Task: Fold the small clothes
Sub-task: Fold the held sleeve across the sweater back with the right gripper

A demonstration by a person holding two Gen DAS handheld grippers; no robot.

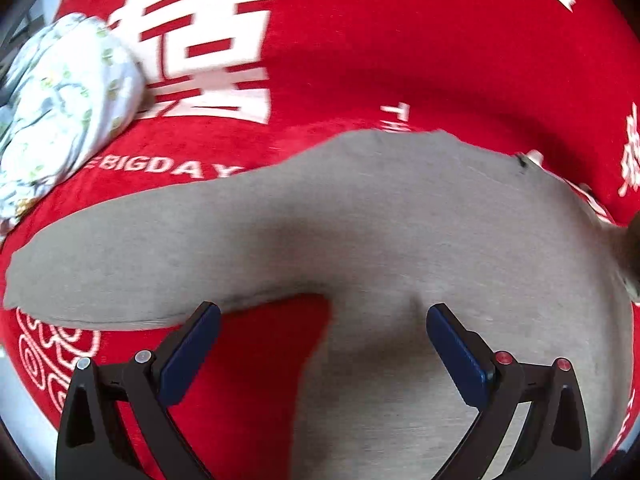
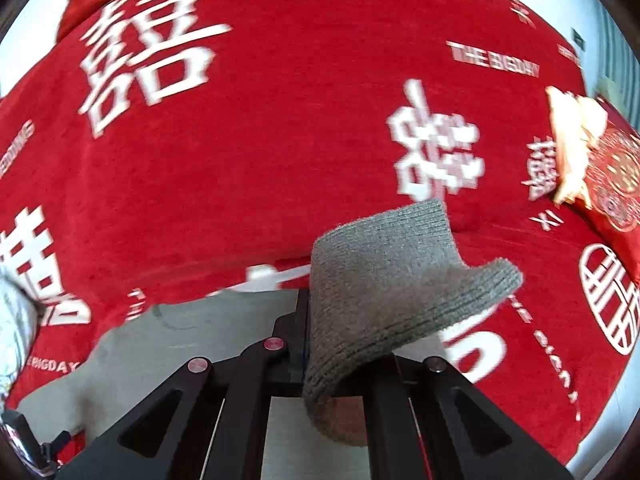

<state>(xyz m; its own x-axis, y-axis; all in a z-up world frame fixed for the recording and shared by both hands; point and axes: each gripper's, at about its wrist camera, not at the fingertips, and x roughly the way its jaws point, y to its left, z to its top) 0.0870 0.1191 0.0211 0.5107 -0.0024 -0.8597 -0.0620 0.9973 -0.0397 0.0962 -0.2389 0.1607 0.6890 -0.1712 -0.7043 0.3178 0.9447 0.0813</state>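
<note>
A grey long-sleeved garment (image 1: 400,220) lies flat on a red blanket (image 1: 360,60). One sleeve stretches out to the left. My left gripper (image 1: 324,320) is open and empty, its blue pads (image 1: 192,356) hovering over the armpit where the sleeve meets the body. In the right wrist view my right gripper (image 2: 316,316) is shut on the ribbed grey cuff (image 2: 392,280) of the other sleeve, which curls up over the fingers. The garment's body (image 2: 192,332) lies beneath it.
A white floral-print bundle of cloth (image 1: 64,108) sits at the blanket's left; it also shows in the right wrist view (image 2: 14,336). A red and gold patterned cushion (image 2: 612,176) lies at the right. The blanket carries large white characters.
</note>
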